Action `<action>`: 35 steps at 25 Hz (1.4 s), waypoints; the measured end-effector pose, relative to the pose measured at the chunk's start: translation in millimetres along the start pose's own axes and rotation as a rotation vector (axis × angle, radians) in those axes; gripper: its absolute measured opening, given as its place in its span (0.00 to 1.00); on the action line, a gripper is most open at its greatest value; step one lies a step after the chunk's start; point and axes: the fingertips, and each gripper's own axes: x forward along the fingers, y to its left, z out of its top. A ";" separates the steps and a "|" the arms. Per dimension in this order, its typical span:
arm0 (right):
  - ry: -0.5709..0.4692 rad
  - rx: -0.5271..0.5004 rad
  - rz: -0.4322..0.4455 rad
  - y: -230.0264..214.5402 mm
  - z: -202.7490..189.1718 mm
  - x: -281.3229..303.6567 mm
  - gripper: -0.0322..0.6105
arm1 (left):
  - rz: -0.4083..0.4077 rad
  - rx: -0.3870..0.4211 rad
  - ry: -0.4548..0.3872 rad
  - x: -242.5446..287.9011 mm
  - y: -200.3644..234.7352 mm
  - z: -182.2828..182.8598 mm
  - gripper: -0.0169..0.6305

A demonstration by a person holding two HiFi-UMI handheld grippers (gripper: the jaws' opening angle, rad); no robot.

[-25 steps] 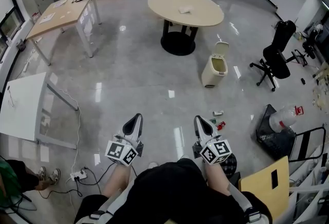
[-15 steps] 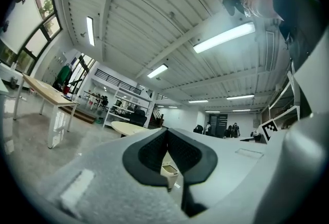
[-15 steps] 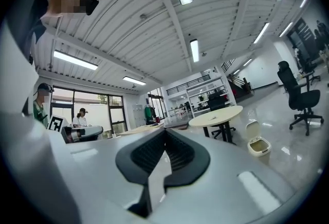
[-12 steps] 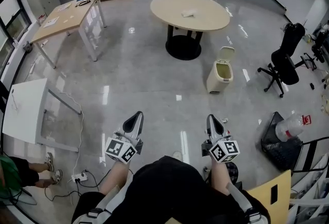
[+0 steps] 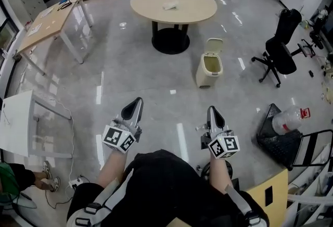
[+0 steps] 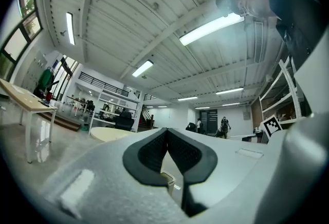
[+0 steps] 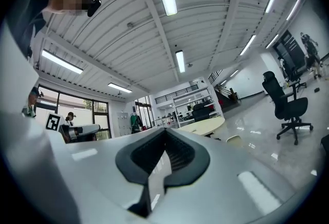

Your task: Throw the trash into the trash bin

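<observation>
1. The trash bin stands on the open floor with its lid up. It is near the foot of the round table and well apart from both tongs. We judge that anything let go from here would land on the floor, short of the bin.
2. The bin's mouth is small and its raised lid stands on the far side. A light scrap released too high could drift past the rim, and a bump could knock the lid shut.
3. Thin trash in a light pinch could slip out unnoticed on the way.
4. The left tongs are closed, their pads meeting at the tip with nothing between them. Through the slit below the pads we glimpse the bin.
5. The right tongs are closed tight. A pale sliver shows in their slit, and we cannot tell whether it is thin trash or bare floor.
6. A small pale scrap shows just beside the right tongs. We cannot tell whether it is held or lying on the floor.
</observation>
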 end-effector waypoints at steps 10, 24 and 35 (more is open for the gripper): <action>0.010 -0.040 -0.168 -57.2 -8.2 5.0 0.06 | -0.171 -0.040 0.018 94.1 -23.7 -21.8 0.03; -0.061 -0.057 -0.382 -80.0 26.0 88.7 0.06 | -0.417 -0.079 -0.011 221.4 46.6 -11.3 0.03; -0.084 -0.043 -0.683 -92.4 37.2 78.6 0.06 | -0.652 -0.135 0.023 275.2 31.4 -18.8 0.03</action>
